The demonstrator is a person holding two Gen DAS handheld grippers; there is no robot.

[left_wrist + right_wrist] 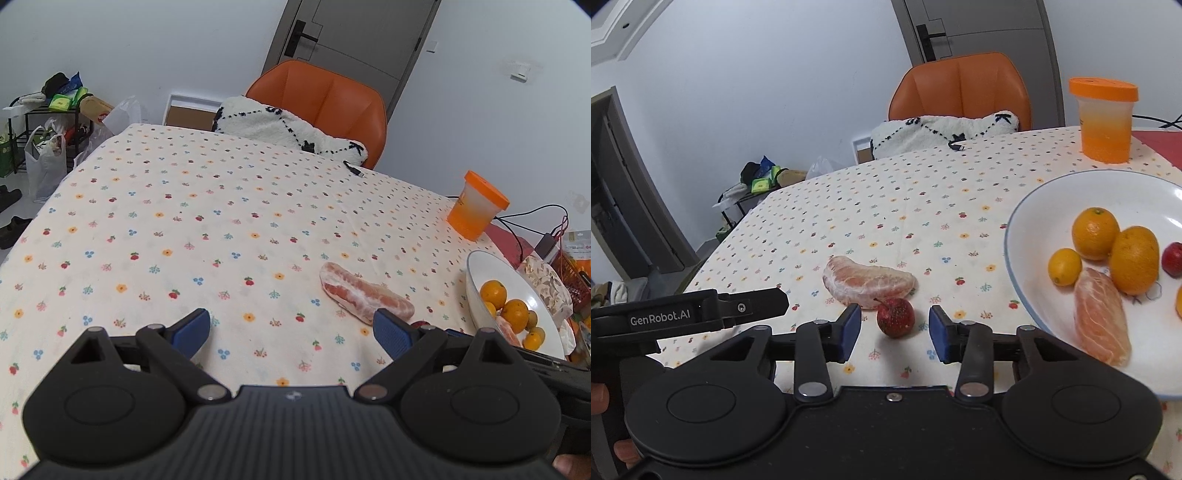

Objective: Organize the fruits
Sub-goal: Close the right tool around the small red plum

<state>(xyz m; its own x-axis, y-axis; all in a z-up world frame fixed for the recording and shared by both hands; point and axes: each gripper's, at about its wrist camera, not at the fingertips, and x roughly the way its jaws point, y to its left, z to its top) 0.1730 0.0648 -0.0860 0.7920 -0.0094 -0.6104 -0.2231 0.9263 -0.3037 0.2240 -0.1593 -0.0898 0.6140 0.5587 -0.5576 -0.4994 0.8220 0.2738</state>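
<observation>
Sitting between the right gripper's (894, 334) spread jaws is a small red fruit (896, 316), on the tablecloth (849, 206), no pad touching it, nothing gripped. Peeled pomelo segment (867, 282) lies just behind the fruit, beyond the fingertips. White bowl (1027, 280) to the right holds oranges (1095, 233), another pomelo segment (1101, 318) and a red fruit at the frame edge. Left gripper (291, 332) jaws wide apart, empty, over bare cloth; same table segment (364, 295) just off its right fingertip. Orange-lidded cup (1104, 118) far side.
</observation>
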